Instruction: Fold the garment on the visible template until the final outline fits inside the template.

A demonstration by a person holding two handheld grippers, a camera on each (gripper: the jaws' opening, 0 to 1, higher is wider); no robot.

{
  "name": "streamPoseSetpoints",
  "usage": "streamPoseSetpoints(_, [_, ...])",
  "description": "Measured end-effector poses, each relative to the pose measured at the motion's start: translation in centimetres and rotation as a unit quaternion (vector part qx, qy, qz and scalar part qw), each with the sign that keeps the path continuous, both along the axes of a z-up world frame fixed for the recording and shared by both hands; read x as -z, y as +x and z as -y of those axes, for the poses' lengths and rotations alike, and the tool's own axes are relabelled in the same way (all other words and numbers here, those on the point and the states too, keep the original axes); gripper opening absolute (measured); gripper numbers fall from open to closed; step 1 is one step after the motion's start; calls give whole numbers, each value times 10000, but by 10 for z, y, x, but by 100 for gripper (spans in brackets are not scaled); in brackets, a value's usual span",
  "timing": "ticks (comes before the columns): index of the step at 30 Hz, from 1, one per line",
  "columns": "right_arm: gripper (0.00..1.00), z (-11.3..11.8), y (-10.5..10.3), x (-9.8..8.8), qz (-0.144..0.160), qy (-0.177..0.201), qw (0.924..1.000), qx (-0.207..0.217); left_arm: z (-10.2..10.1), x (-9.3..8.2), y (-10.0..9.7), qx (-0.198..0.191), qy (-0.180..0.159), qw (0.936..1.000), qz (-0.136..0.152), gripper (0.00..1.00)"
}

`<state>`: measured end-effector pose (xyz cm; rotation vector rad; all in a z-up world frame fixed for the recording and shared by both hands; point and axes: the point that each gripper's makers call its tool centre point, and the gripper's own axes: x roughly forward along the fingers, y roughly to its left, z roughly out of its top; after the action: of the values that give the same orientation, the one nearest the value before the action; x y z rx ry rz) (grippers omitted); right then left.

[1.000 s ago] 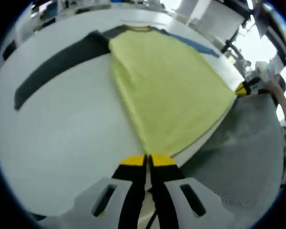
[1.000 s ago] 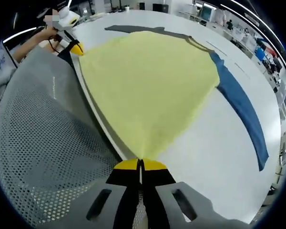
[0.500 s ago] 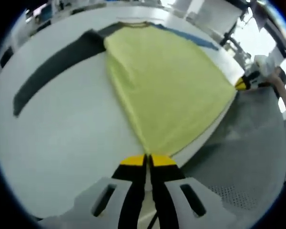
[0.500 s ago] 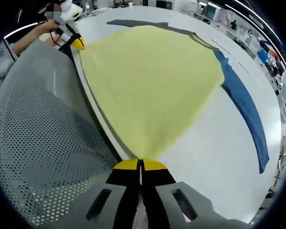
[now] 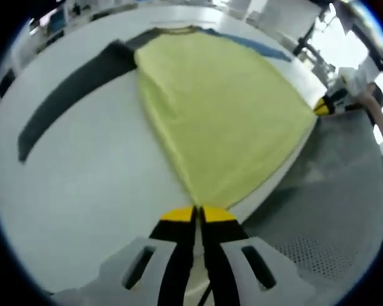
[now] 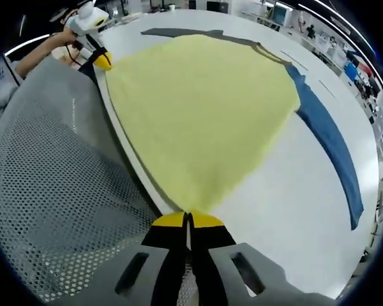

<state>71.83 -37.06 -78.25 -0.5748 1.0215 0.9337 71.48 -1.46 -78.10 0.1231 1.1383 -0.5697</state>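
The yellow garment (image 5: 223, 115) lies spread across the white counter (image 5: 96, 172), its body flat and its hem running along the counter's near edge, where the person stands. Each hem corner is pinched in a tool. The left tool (image 5: 198, 215) has its yellow-tipped jaws pressed together on one corner of the garment, and the right tool (image 6: 187, 219) is clamped the same way on the opposite corner. From the left gripper view the right tool shows at the garment's far hem corner, and from the right gripper view the left tool shows likewise, so the two hold the hem stretched between them.

Holding both corners looks like a way to keep the hem taut and straight, so the cloth can be lifted and laid over towards the collar (image 6: 269, 56) in one even fold.

Beyond the garment's collar end, a dark grey strip (image 5: 70, 83) runs off one side and a blue strip (image 6: 329, 143) off the other; whether these are sleeves or template marks I cannot tell. The person's grey mesh clothing (image 6: 57, 191) sits close against the counter's edge beside the hem.

By my reading the fold has not yet begun: the garment lies at full spread.
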Motion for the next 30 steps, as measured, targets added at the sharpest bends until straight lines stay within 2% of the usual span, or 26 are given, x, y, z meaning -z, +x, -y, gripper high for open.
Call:
streamPoseSetpoints(4, [4, 0, -1, -1, -9, 91, 9999, 89, 2, -1, -2, 68, 13, 10000, -15, 1])
streamPoseSetpoints(6, [10, 1, 0, -4, 2, 141, 9998, 171, 4, -6, -3, -12, -179, 9998, -43, 2])
streamPoseSetpoints(10, [11, 6, 4, -11, 88, 259, 9990, 365, 0, -20, -1, -150, -330, 9992, 139, 5])
streamPoseSetpoints(15, [12, 11, 15, -29, 326, 362, 9973, 552, -2, -40, 2, -181, -439, 9983, 346, 6])
streamPoseSetpoints(17, [13, 10, 19, -38, 466, 400, 9965, 558, -2, -55, 8, -174, -471, 9970, 596, 4])
streamPoseSetpoints(20, [15, 9, 27, -57, 706, 550, 9939, 647, 1, -75, 15, -154, -545, 9944, 895, 8])
streamPoseSetpoints(21, [16, 8, 29, -63, 770, 598, 9929, 681, 5, -85, 20, -135, -629, 9918, 1108, 10])
streamPoseSetpoints(25, [22, 8, 43, -90, 1213, 843, 9851, 881, 19, -109, 23, -101, -1081, 9844, 1384, 14])
streamPoseSetpoints(27, [25, 8, 46, -105, 1406, 902, 9814, 943, 21, -119, 25, -83, -1133, 9817, 1528, 16])
streamPoseSetpoints(30, [29, 4, 48, -126, 1614, 1094, 9754, 1025, 24, -136, 31, 24, -1141, 9747, 1922, 23])
